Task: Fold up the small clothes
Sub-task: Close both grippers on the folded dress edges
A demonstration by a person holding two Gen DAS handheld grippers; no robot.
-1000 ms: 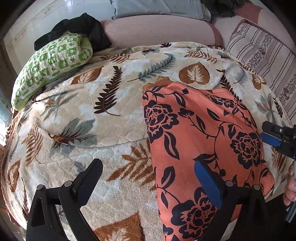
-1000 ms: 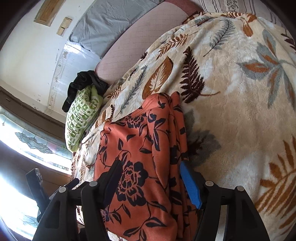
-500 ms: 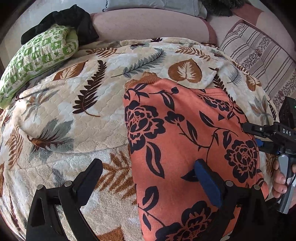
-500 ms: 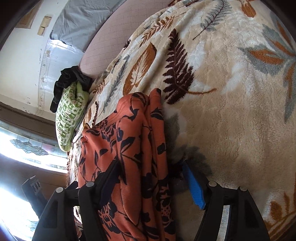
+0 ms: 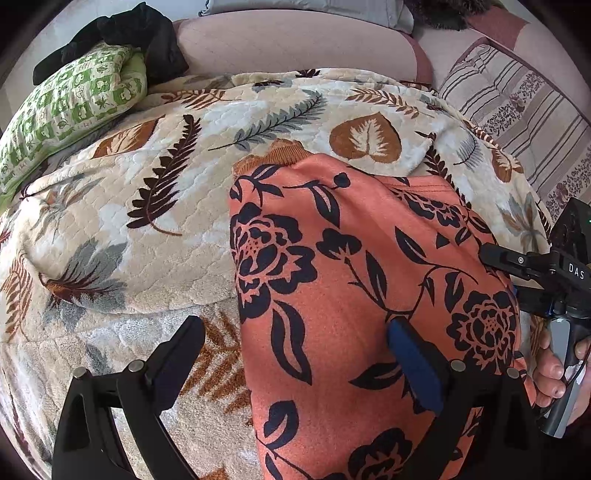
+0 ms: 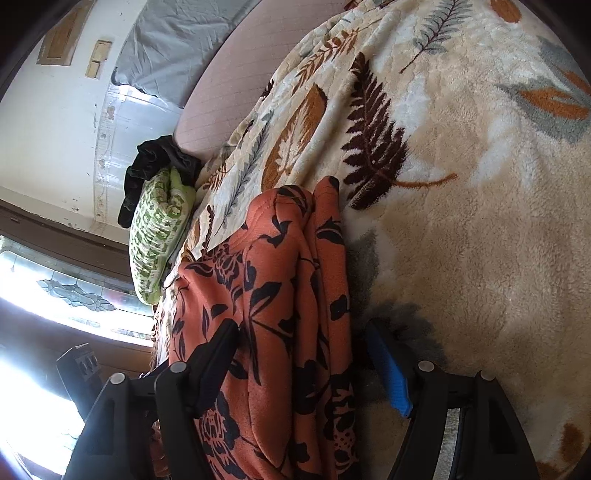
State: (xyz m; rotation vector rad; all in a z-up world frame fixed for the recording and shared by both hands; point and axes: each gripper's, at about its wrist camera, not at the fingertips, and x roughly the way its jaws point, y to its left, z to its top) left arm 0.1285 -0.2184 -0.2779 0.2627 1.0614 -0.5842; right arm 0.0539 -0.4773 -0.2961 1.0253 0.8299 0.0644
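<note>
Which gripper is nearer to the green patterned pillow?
Left. The left gripper straddles the orange floral garment's pillow-side edge; the right gripper sits at its far edge from the green pillow.

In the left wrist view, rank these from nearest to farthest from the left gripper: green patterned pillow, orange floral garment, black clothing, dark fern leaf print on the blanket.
1. orange floral garment: under the left gripper, at its right finger.
2. dark fern leaf print: mid-blanket, ahead and left.
3. green patterned pillow: far left edge of the bed.
4. black clothing: behind the pillow, top left.
</note>
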